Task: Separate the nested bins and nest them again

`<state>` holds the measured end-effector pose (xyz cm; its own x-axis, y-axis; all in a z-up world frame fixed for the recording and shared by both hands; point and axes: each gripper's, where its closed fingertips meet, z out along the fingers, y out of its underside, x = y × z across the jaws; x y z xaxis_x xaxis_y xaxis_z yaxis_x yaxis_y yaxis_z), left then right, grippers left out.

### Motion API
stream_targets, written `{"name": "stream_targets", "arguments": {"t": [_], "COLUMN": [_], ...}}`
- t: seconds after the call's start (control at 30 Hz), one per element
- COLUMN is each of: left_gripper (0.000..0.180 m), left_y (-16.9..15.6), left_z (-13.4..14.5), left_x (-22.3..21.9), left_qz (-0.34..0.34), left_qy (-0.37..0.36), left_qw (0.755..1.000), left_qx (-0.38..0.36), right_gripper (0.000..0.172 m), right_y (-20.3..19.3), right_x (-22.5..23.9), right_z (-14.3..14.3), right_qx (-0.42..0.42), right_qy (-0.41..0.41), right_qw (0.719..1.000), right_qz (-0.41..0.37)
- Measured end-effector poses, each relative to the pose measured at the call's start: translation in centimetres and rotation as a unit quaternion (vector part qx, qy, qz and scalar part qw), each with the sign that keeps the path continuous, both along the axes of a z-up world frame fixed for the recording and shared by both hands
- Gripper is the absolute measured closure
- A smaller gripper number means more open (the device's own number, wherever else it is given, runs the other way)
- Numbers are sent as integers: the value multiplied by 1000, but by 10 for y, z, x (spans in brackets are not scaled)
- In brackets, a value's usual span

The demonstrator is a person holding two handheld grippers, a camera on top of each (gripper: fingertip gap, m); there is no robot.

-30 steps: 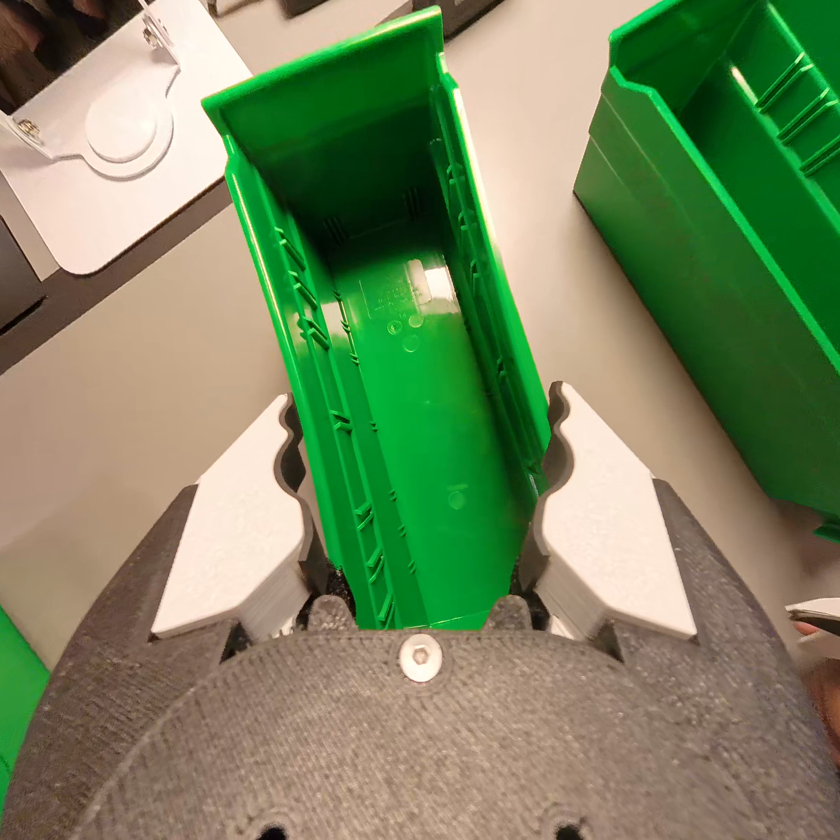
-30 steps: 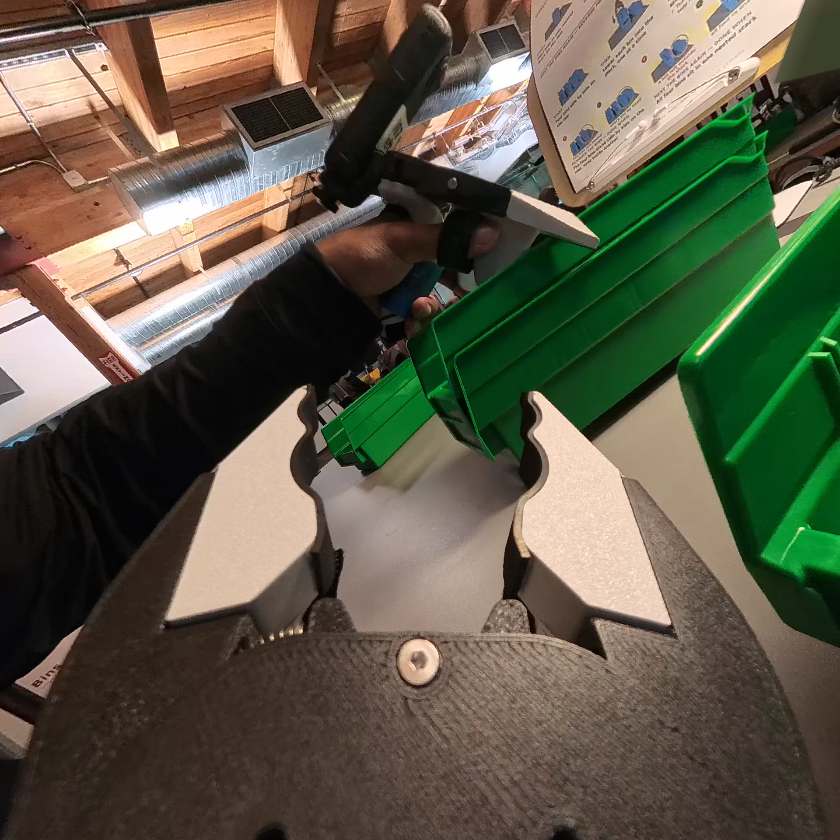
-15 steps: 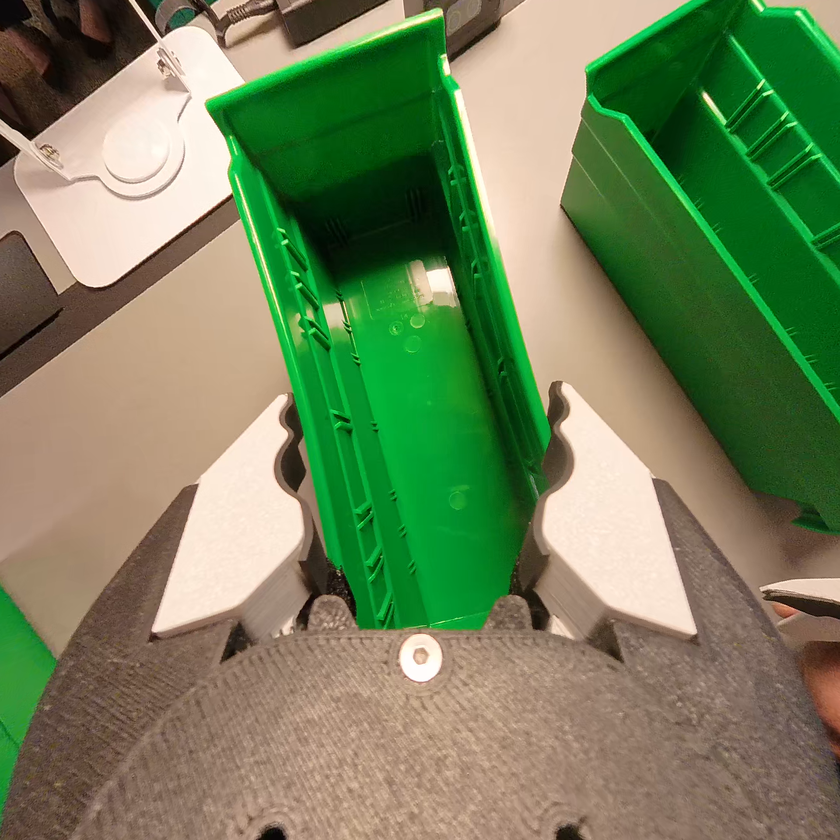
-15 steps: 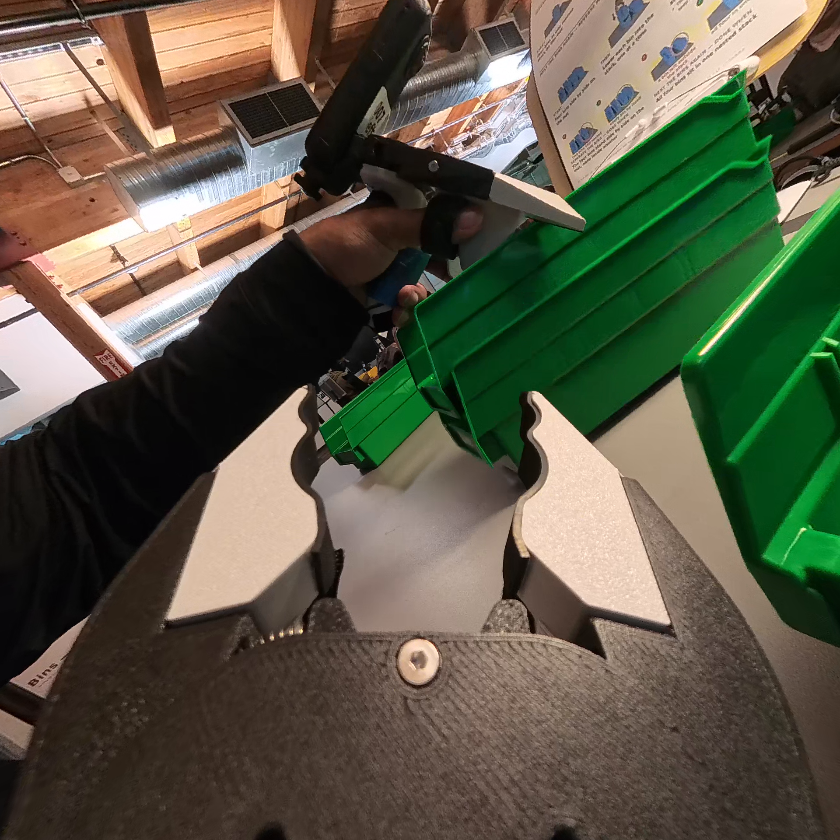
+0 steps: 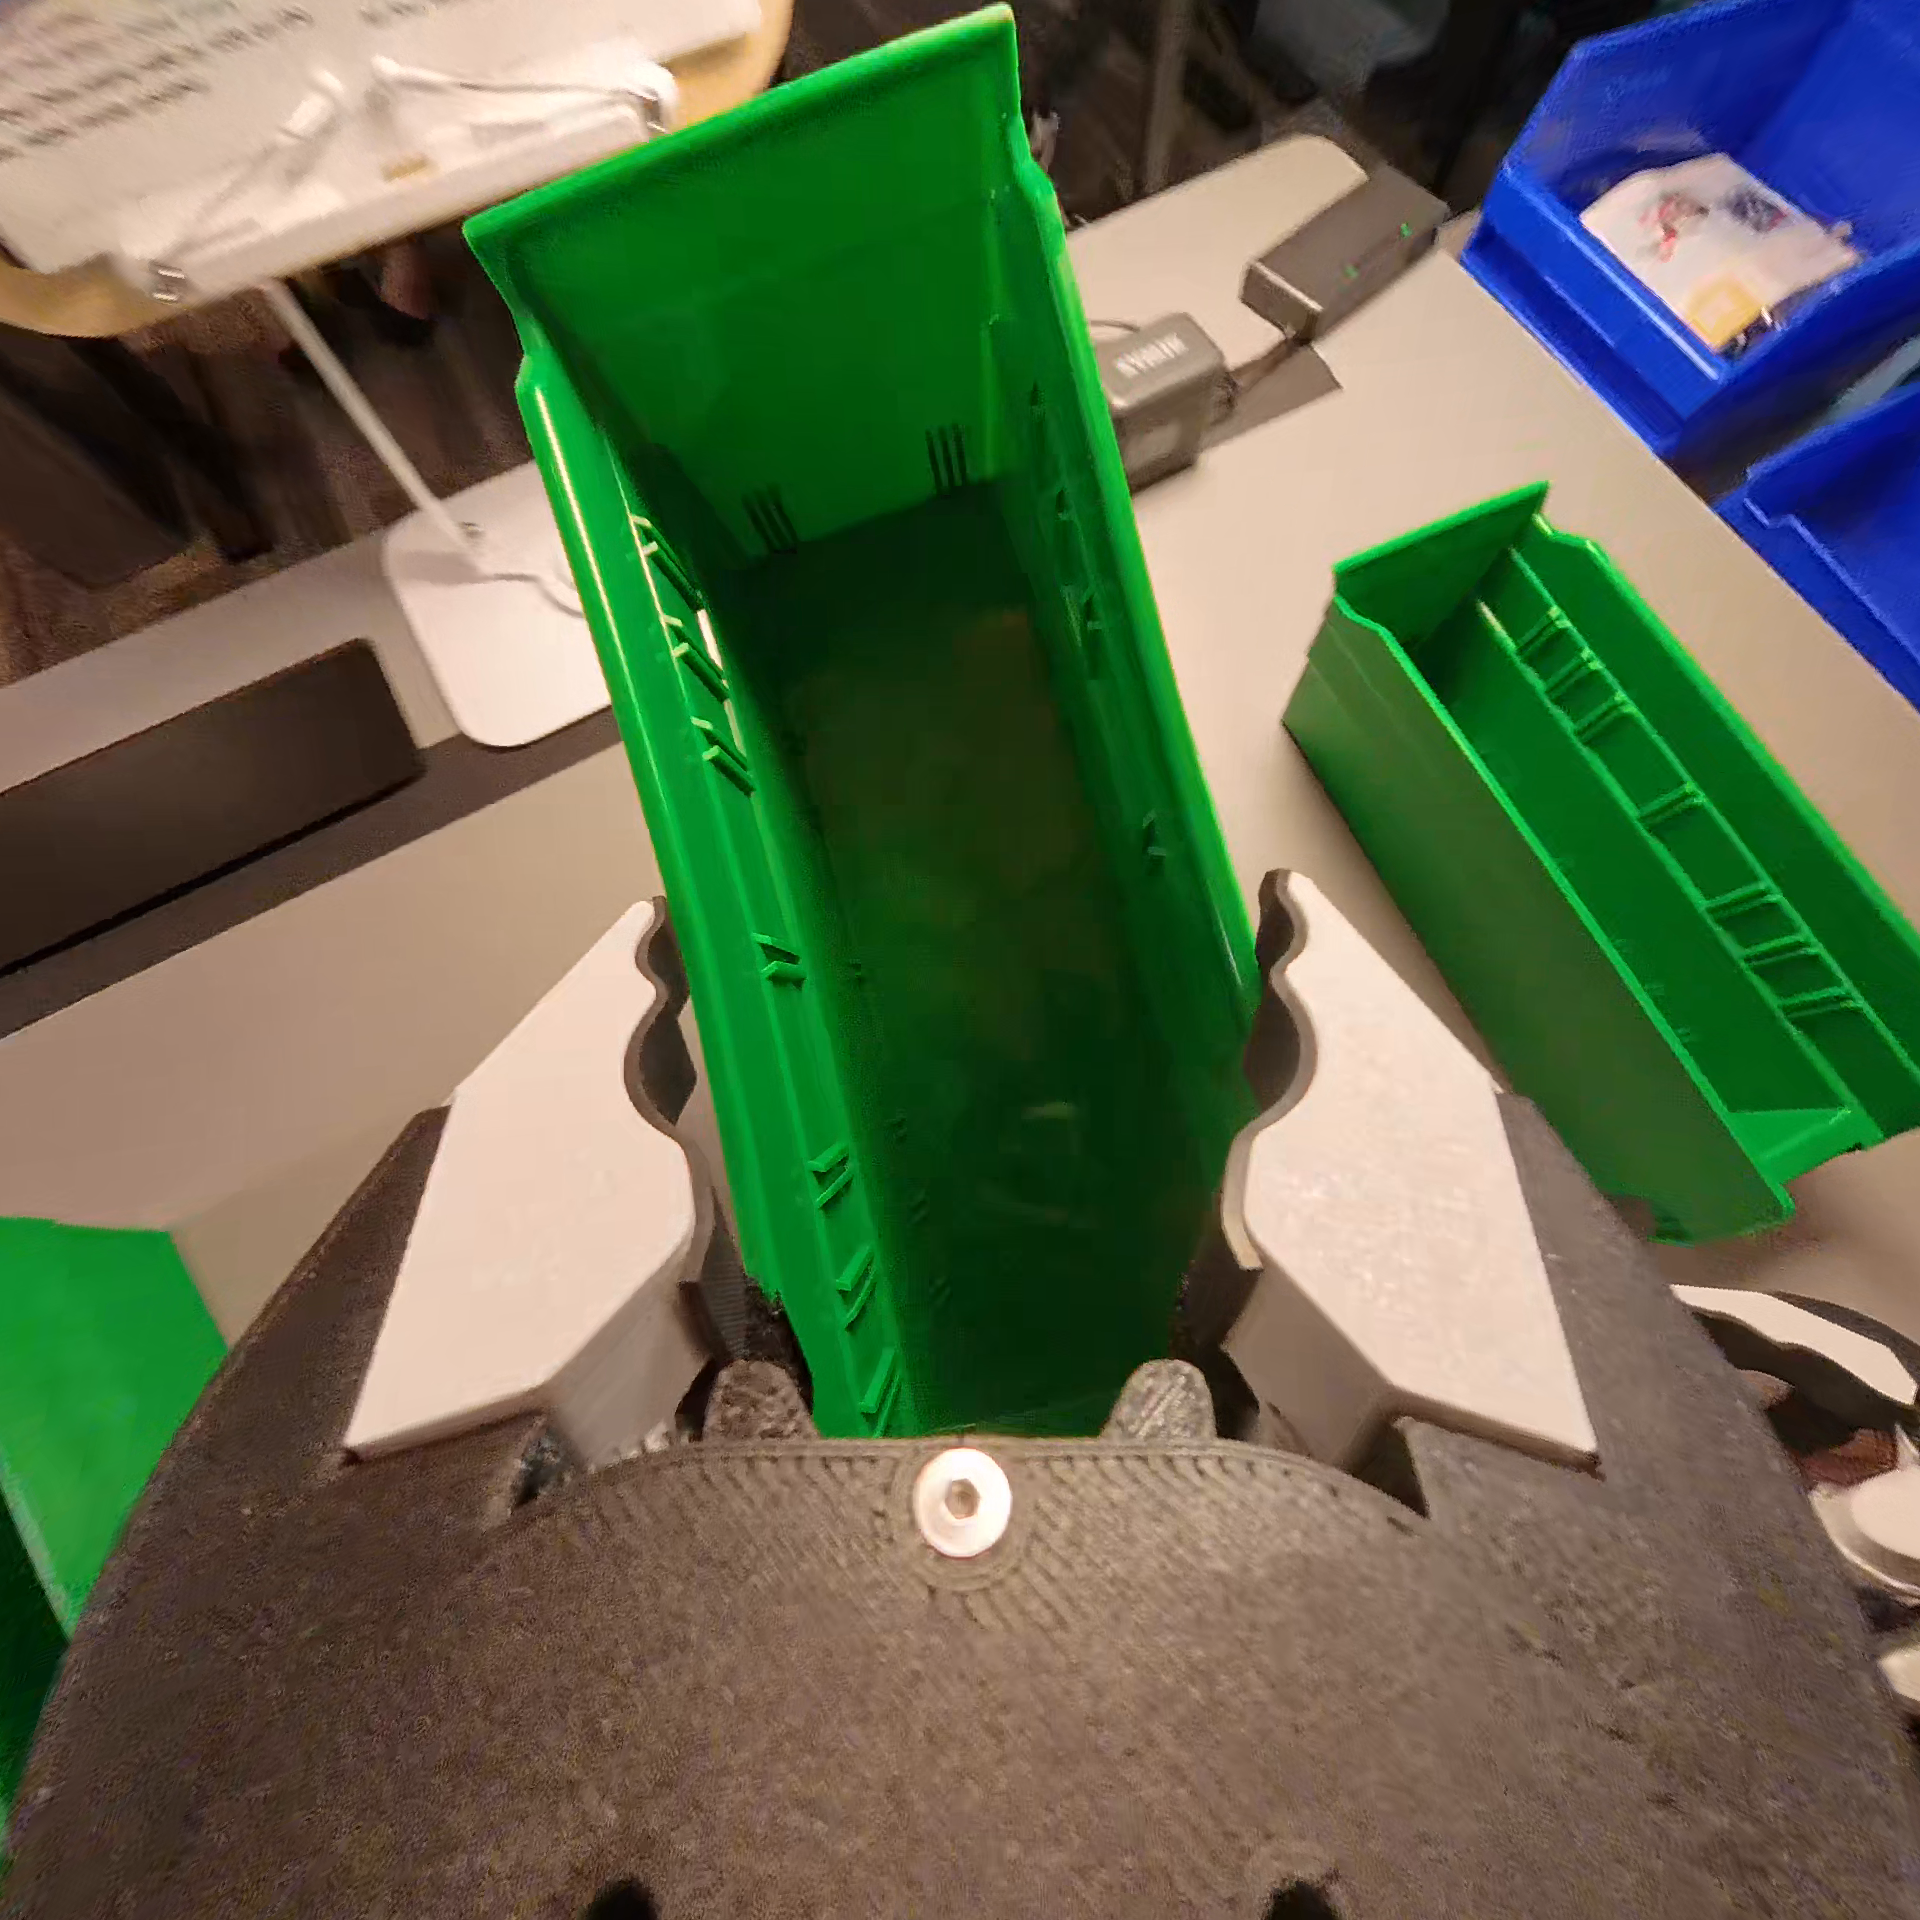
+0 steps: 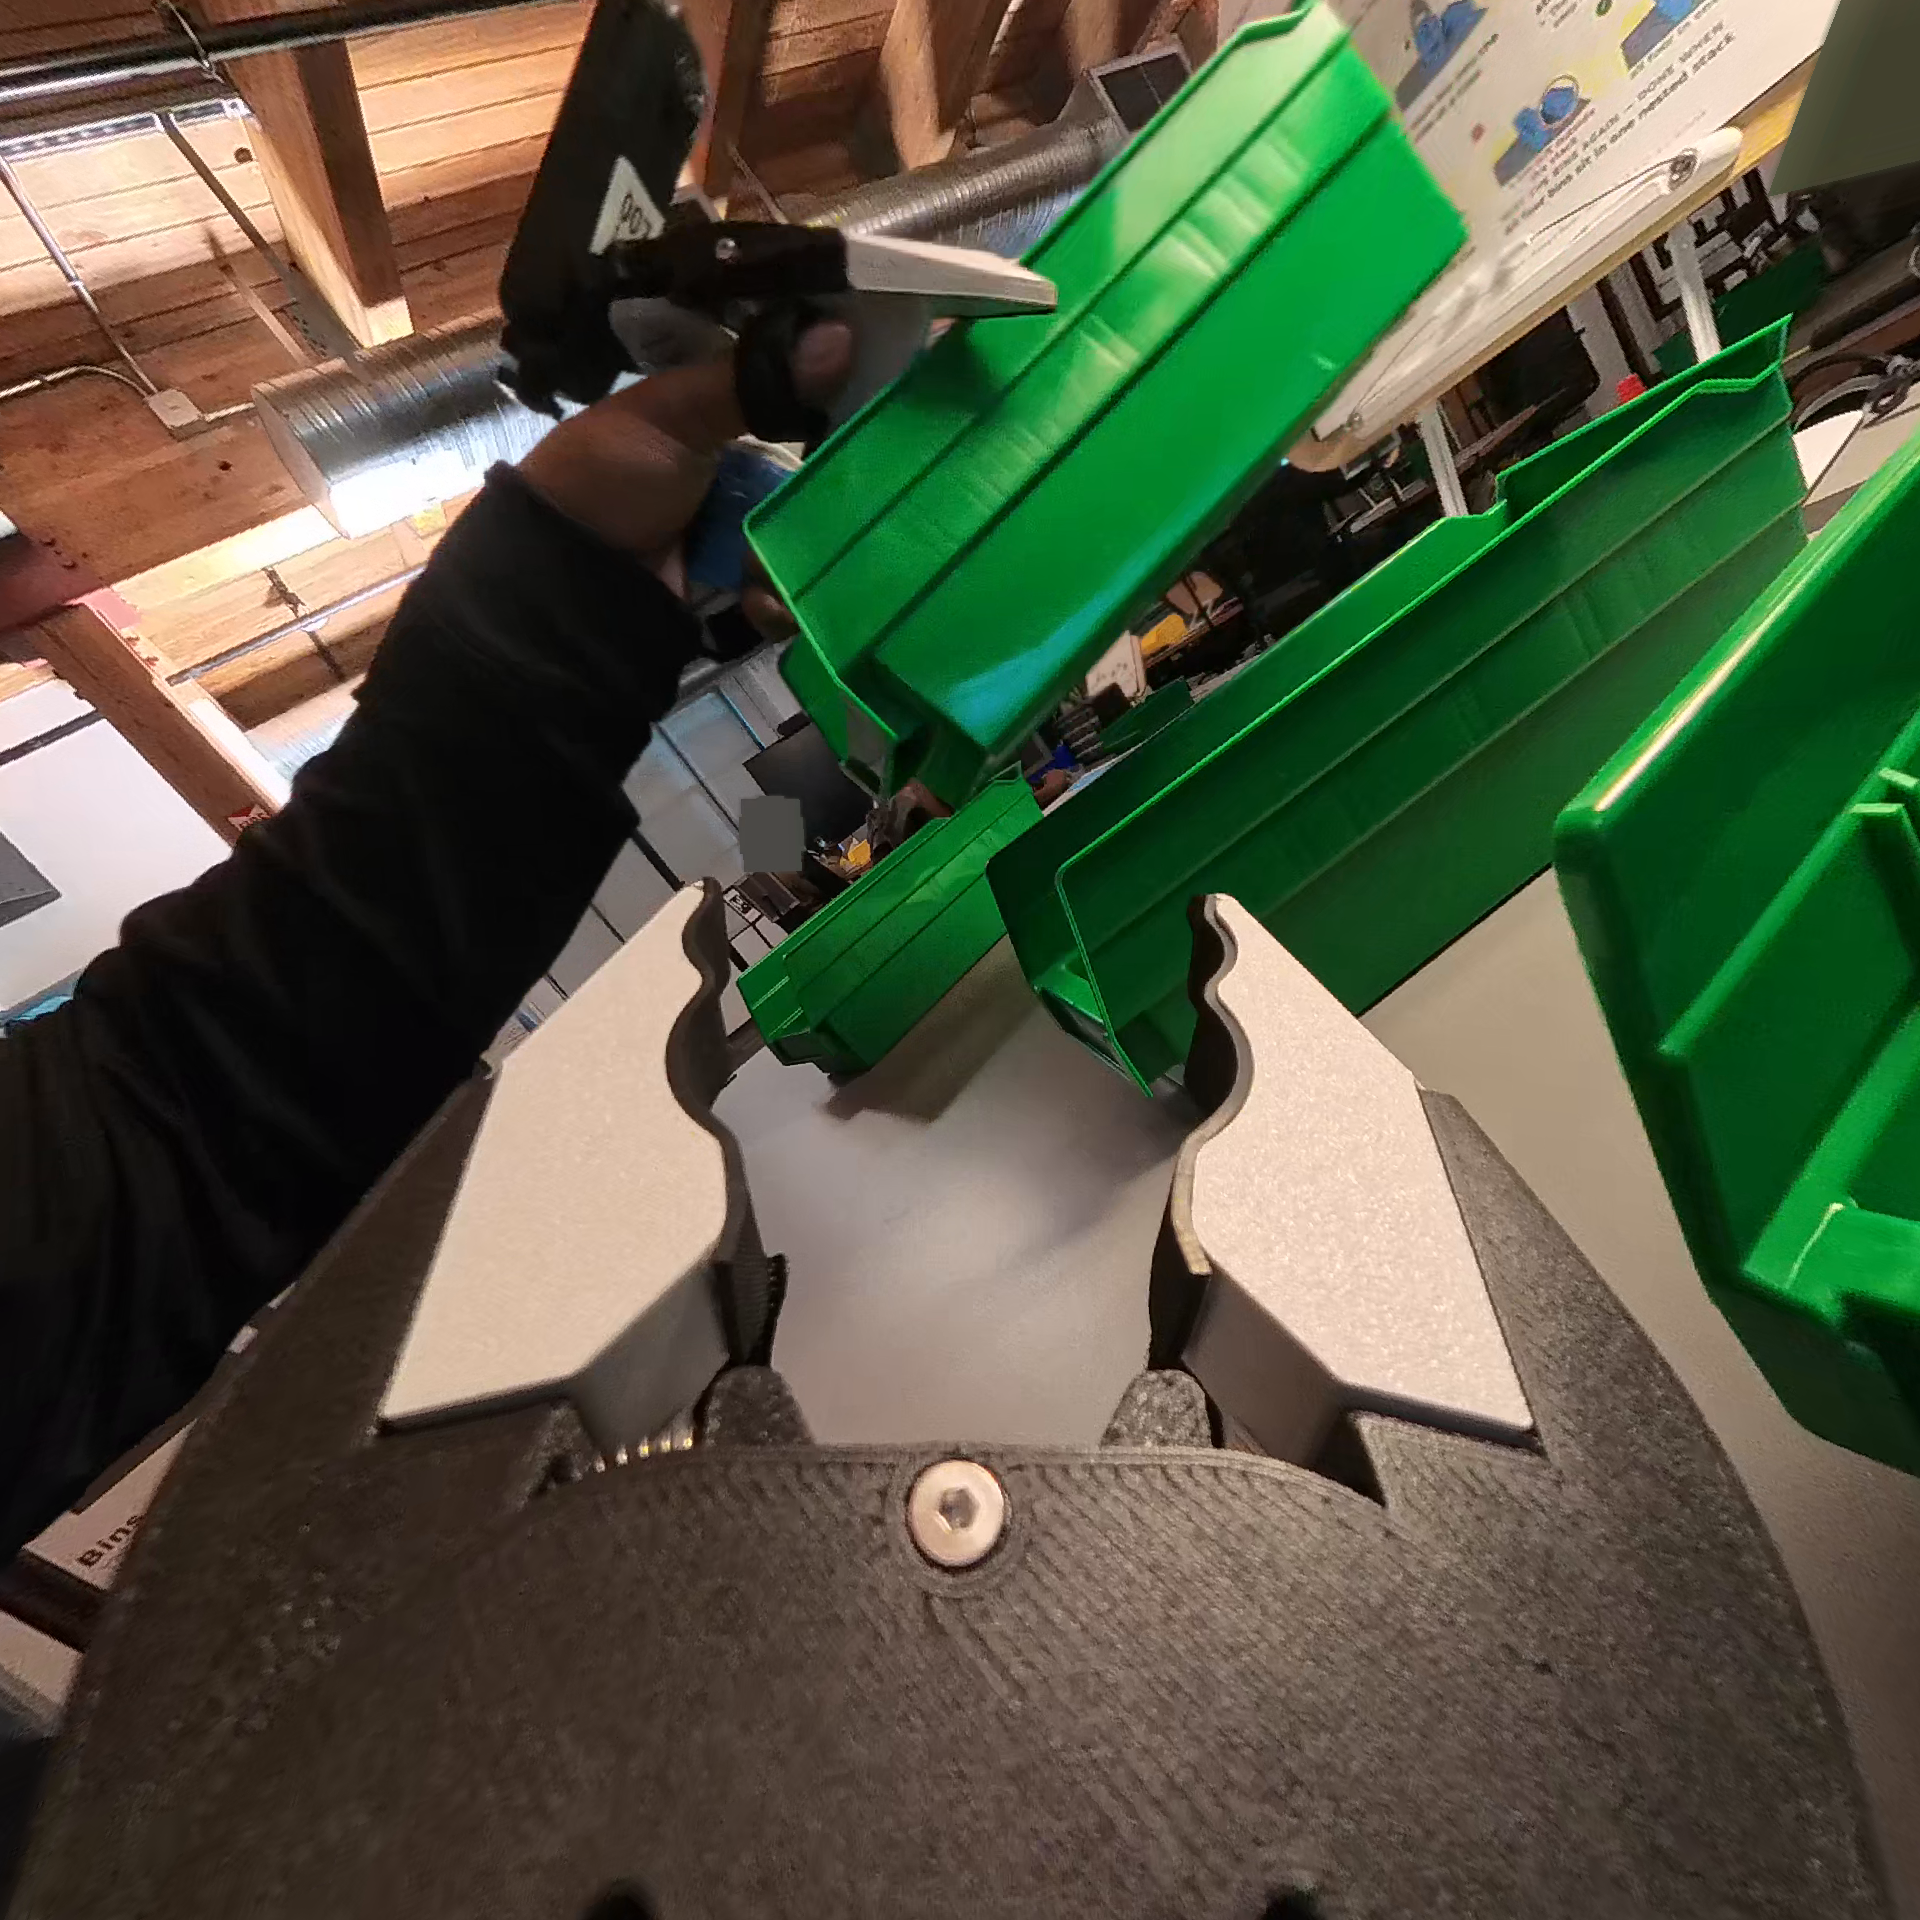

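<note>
Left hand-held gripper pinches a green bin by its sidewalls, holding it up off the tabletop, probably to carry it clear. Right hand-held gripper is spread and empty near another bin on the tabletop.

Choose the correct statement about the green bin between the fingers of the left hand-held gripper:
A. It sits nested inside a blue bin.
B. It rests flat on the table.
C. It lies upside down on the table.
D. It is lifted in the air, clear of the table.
D: the right wrist view shows the left hand-held gripper holding the green bin up in the air, above the table.
</note>
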<state>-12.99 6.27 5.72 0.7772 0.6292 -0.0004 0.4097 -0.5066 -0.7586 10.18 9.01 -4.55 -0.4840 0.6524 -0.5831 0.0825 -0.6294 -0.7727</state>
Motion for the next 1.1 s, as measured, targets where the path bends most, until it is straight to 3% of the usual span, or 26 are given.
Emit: {"name": "stream_targets", "arguments": {"t": [0.1, 0.17, 0.4, 0.6, 0.77, 0.93, 1.1], "left_gripper": [72, 72, 72, 68, 56, 56, 63], "left_y": [-33, -56, -121, -139, -131, -122, -154], "left_z": [6, -5, -94, -150, -149, -95, -85], "left_x": [-18, -29, -60, -64, -56, -26, 29], "left_qz": [33, 56, 123, 142, 134, 96, 62], "left_qy": [4, 2, -56, -82, -70, -23, 21], "left_qw": [999, 998, 990, 984, 987, 992, 987], "left_qx": [4, -8, -45, -68, -49, 78, 148], "right_gripper": [82, 82, 82, 82, 82, 82, 82], "right_y": [0, -1, -2, -4, -6, -9, -14], "right_x": [0, -1, -1, -4, -7, -11, -19], "right_z": [0, -1, -2, -5, -9, -14, -27], "right_qx": [2, 3, 11, 26, 38, 57, 92], "right_qy": [-1, -2, -5, -15, -29, -45, -87], "right_qw": [1000, 1000, 1000, 999, 999, 997, 992], "right_qz": [0, -1, -6, -10, -13, -18, -28]}}
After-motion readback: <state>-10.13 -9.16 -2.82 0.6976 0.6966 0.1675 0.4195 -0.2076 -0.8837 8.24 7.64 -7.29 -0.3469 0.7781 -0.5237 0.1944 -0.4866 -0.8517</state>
